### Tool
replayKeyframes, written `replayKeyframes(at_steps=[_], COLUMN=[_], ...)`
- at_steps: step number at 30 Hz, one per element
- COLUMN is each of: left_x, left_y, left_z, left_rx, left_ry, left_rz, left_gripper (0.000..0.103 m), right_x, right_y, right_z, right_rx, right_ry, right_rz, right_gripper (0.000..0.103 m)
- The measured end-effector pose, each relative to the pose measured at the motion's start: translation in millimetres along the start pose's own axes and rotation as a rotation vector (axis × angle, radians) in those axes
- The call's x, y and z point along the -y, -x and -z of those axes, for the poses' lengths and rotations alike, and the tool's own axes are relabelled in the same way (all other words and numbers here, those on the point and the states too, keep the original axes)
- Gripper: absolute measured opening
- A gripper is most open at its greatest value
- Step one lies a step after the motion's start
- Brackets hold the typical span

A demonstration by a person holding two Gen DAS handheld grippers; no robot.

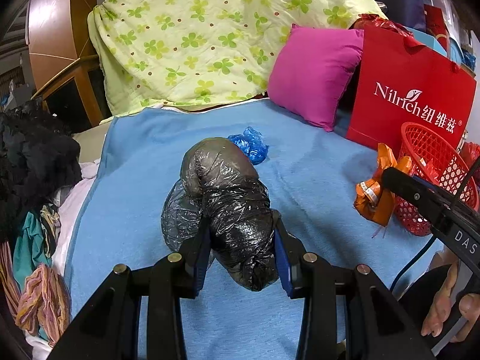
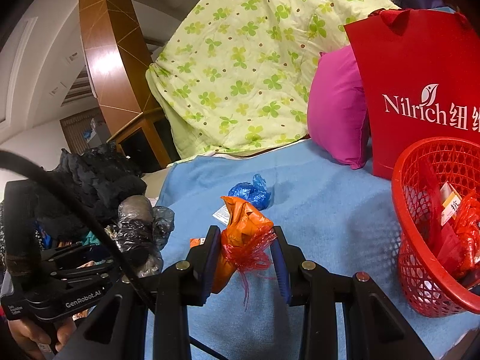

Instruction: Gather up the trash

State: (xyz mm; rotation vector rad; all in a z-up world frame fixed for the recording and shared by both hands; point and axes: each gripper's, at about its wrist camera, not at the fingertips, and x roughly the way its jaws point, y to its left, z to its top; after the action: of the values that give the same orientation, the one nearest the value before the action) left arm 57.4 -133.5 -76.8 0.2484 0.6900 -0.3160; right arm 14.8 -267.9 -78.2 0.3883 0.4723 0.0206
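Item 1: black bag bundle (image 1: 237, 210), clamped in left gripper (image 1: 241, 240). Item 2: orange wad (image 2: 243, 237), pinched by right gripper (image 2: 246, 258); carry level toward red basket (image 2: 420, 240) at 3 o'clock.

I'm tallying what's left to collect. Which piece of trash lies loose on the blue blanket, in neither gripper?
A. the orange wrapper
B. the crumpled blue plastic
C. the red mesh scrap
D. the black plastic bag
B: the crumpled blue plastic lies alone on the blue blanket, beyond both grippers.
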Motion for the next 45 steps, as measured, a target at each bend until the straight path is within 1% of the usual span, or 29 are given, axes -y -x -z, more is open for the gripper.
replayKeyframes(at_steps=[25,45], left_x=[10.3,20.9], left_y=[-0.1,0.1], left_z=[-3.7,-7.4], left_rx=[-0.01,-0.014], left_ry=[-0.039,-0.076], left_rz=[-0.001,0.027], left_gripper=[0.041,0.041], right_x=[4.9,15.2], right_y=[8.7,26.4], right_z=[-2.8,-4.6], right_rx=[0.018,0.05], right_ry=[-0.011,-0.024], right_rz=[-0.011,0.0], right_gripper=[0.036,0.036])
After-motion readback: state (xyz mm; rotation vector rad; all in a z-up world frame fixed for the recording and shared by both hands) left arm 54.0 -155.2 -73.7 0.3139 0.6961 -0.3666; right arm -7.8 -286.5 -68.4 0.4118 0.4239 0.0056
